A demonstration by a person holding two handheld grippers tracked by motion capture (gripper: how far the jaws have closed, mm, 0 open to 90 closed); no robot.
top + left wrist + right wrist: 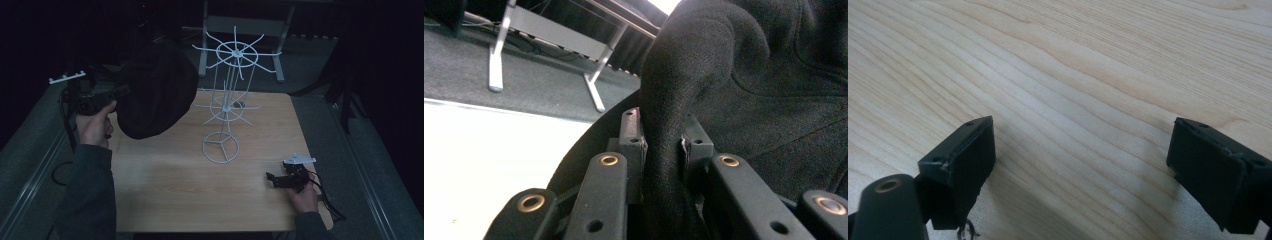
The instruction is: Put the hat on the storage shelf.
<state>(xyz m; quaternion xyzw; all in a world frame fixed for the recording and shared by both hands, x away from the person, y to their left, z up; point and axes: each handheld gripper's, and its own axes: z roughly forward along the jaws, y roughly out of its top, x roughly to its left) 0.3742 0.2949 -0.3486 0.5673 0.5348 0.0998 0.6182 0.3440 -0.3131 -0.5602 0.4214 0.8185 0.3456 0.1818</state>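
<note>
Pinching black fabric (pixel 744 75), possibly a hat, left claw (pixel 664 145), rest folded away

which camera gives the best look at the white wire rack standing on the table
The high view. There the white wire rack stands whole on the wooden table: ring base, thin stem and two tiers of spokes. The left gripper view looks at black cloth pinched in its jaws, and the right gripper view at bare tabletop between open jaws.
</note>
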